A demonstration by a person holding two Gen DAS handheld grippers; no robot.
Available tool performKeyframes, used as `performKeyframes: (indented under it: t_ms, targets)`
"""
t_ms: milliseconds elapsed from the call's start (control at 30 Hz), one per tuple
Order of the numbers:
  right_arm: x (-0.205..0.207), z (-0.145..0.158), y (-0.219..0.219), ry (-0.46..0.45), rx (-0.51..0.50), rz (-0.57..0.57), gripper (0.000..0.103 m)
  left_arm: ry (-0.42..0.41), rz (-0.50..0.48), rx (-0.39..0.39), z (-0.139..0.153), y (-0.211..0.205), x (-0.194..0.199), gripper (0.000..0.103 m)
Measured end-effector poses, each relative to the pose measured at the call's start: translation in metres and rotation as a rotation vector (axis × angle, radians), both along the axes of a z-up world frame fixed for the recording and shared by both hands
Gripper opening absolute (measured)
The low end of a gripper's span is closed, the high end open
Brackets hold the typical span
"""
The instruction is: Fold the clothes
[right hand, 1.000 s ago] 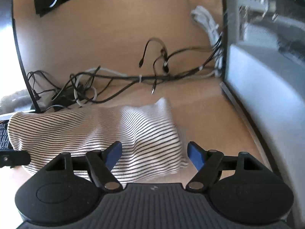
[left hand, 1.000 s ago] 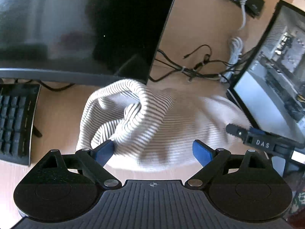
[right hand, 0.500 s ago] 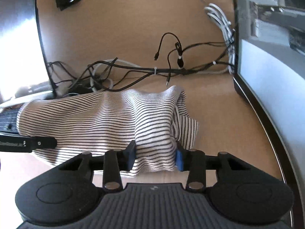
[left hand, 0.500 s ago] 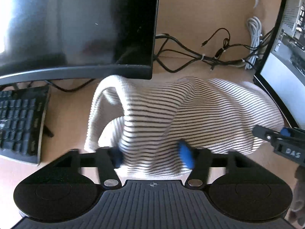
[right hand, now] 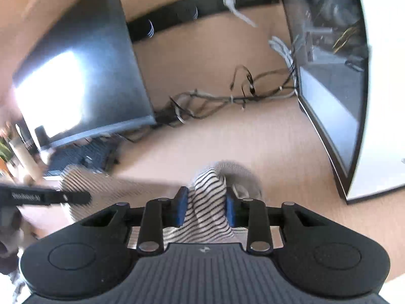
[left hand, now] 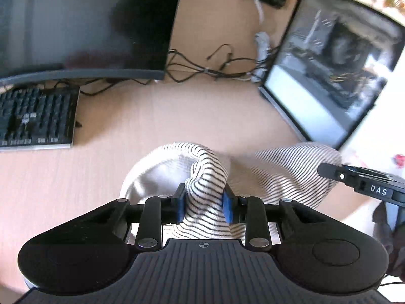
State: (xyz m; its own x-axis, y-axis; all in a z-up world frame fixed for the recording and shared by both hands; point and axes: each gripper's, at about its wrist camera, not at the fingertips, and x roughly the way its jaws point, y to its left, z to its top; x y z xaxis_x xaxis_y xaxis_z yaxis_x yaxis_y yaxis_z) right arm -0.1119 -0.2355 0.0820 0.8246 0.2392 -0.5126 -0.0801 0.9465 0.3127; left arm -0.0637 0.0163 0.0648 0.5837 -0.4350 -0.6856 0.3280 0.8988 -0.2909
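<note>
Compared with a second ago, the striped garment [left hand: 205, 197] has been pulled away from the monitor [left hand: 83, 25] and cables [left hand: 202, 71], toward the near part of the table [left hand: 164, 116], where it is bunched. A fold is pinched by the left gripper [left hand: 204, 206], whose jaws are closing on it; another fold is clamped likewise by the right gripper [right hand: 207, 206], also closing. "DAS" is read on the right gripper in the left view. Both grippers are angled downward. The keyboard [left hand: 35, 119] is seen at left.
</note>
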Motion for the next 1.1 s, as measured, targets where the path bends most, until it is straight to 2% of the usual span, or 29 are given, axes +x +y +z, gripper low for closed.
performKeyframes:
  t_ms: [33,100,167,233,300,400,433,467,500,533,567,633,667,700,733,833,867,933,1000,1100]
  targets:
    - [-0.007,0.006,-0.004,-0.013,0.014,0.002,0.018,0.01,-0.009,-0.024,0.005,0.004,-0.006,0.032]
    - [-0.013,0.019,-0.004,-0.043,0.028,0.005,0.014,0.006,-0.025,-0.054,0.014,0.01,-0.011,0.031]
    - [-0.003,0.023,-0.007,-0.081,0.011,0.006,0.004,-0.038,-0.026,-0.054,0.021,0.01,-0.007,0.028]
    - [0.023,0.016,-0.013,-0.1,-0.026,0.003,0.004,-0.073,-0.012,-0.041,0.024,0.004,0.012,0.023]
    - [0.059,0.003,-0.027,-0.124,-0.119,-0.026,0.004,-0.111,0.018,-0.033,0.024,-0.004,0.042,0.023]
    - [0.103,0.002,-0.003,-0.084,-0.189,-0.044,0.006,-0.169,0.094,0.051,0.021,-0.016,0.091,0.023]
    - [0.107,0.005,-0.004,-0.076,-0.186,-0.02,0.009,-0.176,0.117,0.079,0.02,-0.019,0.105,0.025]
    - [0.104,0.008,-0.003,-0.079,-0.198,0.025,0.021,-0.165,0.124,0.092,0.019,-0.019,0.112,0.026]
    - [0.096,0.01,-0.002,-0.088,-0.227,0.071,0.032,-0.139,0.115,0.081,0.018,-0.016,0.114,0.029]
    - [0.085,0.01,0.0,-0.095,-0.254,0.102,0.052,-0.107,0.098,0.055,0.015,-0.012,0.112,0.036]
    - [0.072,0.005,0.0,-0.08,-0.252,0.114,0.055,-0.072,0.085,0.024,0.01,-0.005,0.105,0.041]
    - [0.048,-0.014,-0.005,0.005,-0.167,0.148,0.055,0.008,0.063,-0.043,-0.003,0.012,0.089,0.053]
    - [0.04,-0.031,-0.003,0.08,-0.114,0.187,0.051,0.035,0.052,-0.075,-0.011,0.018,0.079,0.055]
    - [0.037,-0.048,0.004,0.145,-0.107,0.226,0.045,0.048,0.046,-0.093,-0.018,0.022,0.07,0.058]
    - [0.035,-0.063,0.013,0.181,-0.145,0.257,0.037,0.053,0.043,-0.097,-0.024,0.024,0.063,0.061]
    - [0.028,-0.097,0.03,0.156,-0.278,0.311,0.036,0.036,0.044,-0.019,-0.029,0.024,0.055,0.073]
    - [0.029,-0.096,0.032,0.142,-0.306,0.327,0.036,0.041,0.037,-0.007,-0.027,0.025,0.055,0.076]
    - [0.038,-0.093,0.028,0.147,-0.297,0.329,0.035,0.058,-0.015,-0.015,-0.019,0.027,0.05,0.091]
    - [0.045,-0.093,0.024,0.143,-0.289,0.33,0.034,0.059,-0.094,0.009,-0.015,0.023,0.036,0.094]
    - [0.049,-0.092,0.02,0.138,-0.281,0.333,0.034,0.063,-0.178,0.116,-0.02,0.007,0.018,0.093]
